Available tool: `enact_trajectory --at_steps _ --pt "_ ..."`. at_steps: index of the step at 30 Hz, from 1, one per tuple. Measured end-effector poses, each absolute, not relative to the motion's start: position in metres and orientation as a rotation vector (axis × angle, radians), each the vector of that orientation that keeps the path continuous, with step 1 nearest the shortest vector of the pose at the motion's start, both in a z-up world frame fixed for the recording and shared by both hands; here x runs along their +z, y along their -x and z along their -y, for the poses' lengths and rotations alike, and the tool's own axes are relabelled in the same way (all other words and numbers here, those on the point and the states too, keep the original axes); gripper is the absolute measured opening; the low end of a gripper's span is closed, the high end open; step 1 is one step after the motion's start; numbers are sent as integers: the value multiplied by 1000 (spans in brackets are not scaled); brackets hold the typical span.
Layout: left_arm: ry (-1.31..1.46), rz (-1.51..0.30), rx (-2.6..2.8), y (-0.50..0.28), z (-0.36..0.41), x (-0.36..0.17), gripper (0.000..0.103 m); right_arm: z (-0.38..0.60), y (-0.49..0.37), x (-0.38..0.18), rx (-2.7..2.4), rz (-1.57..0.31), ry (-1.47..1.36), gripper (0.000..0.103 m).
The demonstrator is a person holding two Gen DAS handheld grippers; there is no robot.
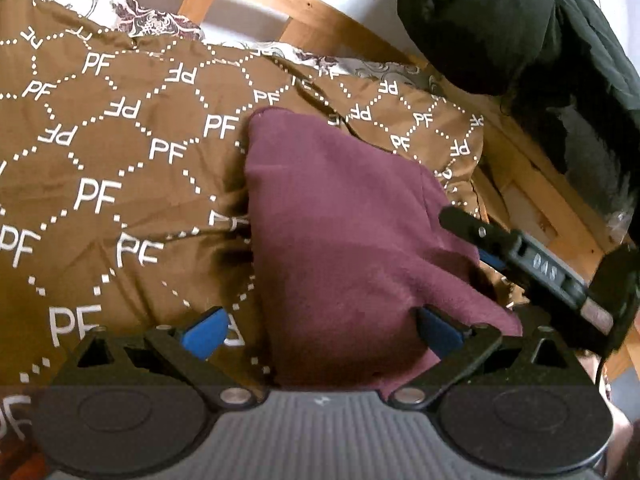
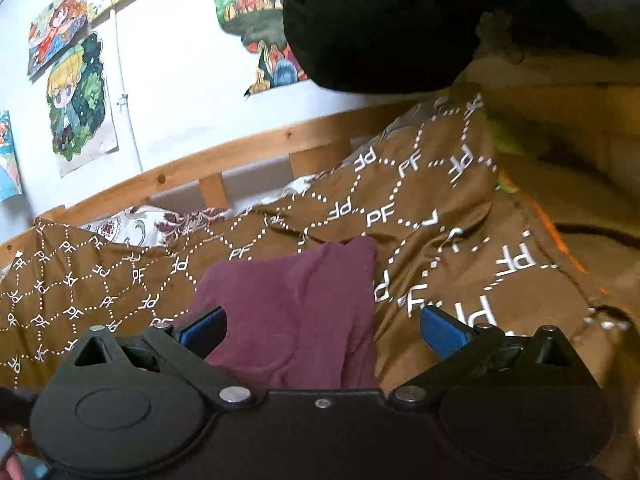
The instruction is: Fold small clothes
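A small maroon cloth [image 1: 344,240] lies folded on a brown bedspread [image 1: 120,168] printed with white letters. My left gripper [image 1: 324,332] is open, its blue-padded fingers wide apart over the cloth's near edge, with nothing pinched. The other gripper's black finger [image 1: 516,248] reaches in from the right beside the cloth. In the right wrist view the same maroon cloth [image 2: 292,312] lies in front of my right gripper [image 2: 324,328], which is open too, its left pad over the cloth and its right pad over the bedspread [image 2: 440,240].
A wooden bed rail [image 1: 304,12] runs along the far side against a white wall with drawings [image 2: 80,100]. A black padded garment [image 1: 500,24] hangs at the upper right. A patterned white sheet [image 2: 132,224] shows under the bedspread's far edge.
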State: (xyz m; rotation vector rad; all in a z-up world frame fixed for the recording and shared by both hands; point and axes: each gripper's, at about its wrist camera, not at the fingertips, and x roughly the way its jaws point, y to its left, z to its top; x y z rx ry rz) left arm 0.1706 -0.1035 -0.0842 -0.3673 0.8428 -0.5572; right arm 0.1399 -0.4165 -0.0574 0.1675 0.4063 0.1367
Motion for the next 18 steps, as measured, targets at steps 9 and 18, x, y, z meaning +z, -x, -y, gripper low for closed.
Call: enact_trajectory --at_steps 9,18 --pt "376 -842 -556 -168 103 -91 102 423 -150 -65 109 -464 -241 102" --pt "377 -843 -556 -167 103 -92 102 426 -147 -62 78 -433 -237 96"
